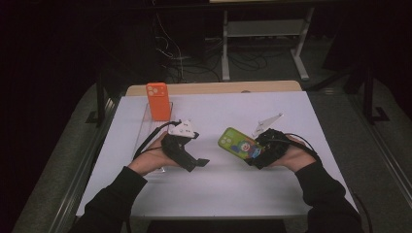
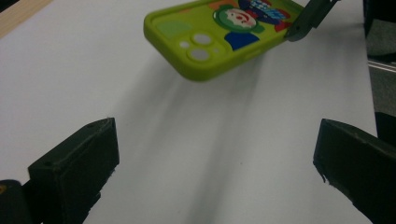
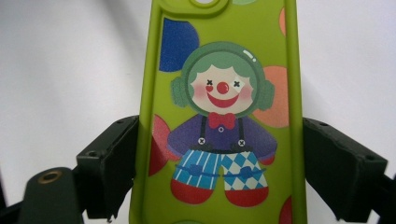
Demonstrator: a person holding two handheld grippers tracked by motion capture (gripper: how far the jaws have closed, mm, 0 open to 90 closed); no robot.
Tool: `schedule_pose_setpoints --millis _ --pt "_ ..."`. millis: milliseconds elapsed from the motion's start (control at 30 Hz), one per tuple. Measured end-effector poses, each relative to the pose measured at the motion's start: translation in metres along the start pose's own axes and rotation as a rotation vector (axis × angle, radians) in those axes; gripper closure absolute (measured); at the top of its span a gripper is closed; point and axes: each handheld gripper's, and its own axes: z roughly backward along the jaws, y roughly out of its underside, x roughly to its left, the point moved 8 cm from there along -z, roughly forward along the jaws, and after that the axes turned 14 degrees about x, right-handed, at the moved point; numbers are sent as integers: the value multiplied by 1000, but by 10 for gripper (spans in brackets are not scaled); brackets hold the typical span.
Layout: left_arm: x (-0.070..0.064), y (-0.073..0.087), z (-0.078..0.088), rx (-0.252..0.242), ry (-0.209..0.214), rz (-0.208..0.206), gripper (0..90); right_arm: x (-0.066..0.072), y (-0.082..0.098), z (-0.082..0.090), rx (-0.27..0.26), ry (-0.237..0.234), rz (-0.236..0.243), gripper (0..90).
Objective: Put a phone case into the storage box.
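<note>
Your right gripper (image 1: 257, 154) clamps the green phone case (image 1: 238, 143) by its long edges, carried clear of the worktop (image 1: 218, 189). Your left gripper (image 1: 199, 162), jaws wide and empty, faces it from nine o'clock. Next likely calls for a steady handover or set-down.

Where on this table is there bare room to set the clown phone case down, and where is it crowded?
Free: the white table near the front edge between both forearms, and the far right beyond the right gripper holding the green case. Crowded: far left, around the orange case in its clear stand.
</note>
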Motion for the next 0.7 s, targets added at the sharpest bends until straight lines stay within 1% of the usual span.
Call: schedule_pose_setpoints --millis 33,100,133,200,233,267,333,367,400,467,533,600,633,667,700 --pt "0 -1 1 -2 4 -15 0 1 0 0 3 6 22 150" --pt "-1 -5 3 -17 21 -22 0 6 -2 -2 8 -6 56 150" --pt "-1 -5 4 -16 25 -30 0 8 -3 -3 9 -11 80 150" --pt "-2 -6 5 -17 33 -41 0 13 -4 -6 18 -23 105 150" --pt "-2 -7 6 -11 35 -60 0 15 -5 -7 23 -36 117 150" --pt "-3 -8 6 -13 43 -54 0 18 -5 -9 30 -40 137 150" --pt "-5 -8 6 2 58 -71 0 22 -6 -11 37 -56 162 150" --pt "-6 -8 5 6 67 -87 0 23 -7 -12 39 -56 167 150" --pt "-7 -9 5 11 75 -90 0 24 -7 -13 38 -62 178 150" --pt "-11 -10 3 25 87 -113 0 29 -7 -14 50 -75 189 150" --pt "-12 -10 0 44 87 -137 0 33 -8 -15 54 -85 210 150" --pt "-16 -10 -2 57 99 -155 0 38 -9 -15 60 -97 228 150" --pt "-17 -11 -3 59 106 -156 0 41 -10 -16 62 -104 244 150" --pt "-19 -11 -5 73 118 -174 0 42 -10 -16 60 -104 251 150" --pt "-21 -11 -6 77 123 -179 0 45 -11 -17 64 -111 267 150"
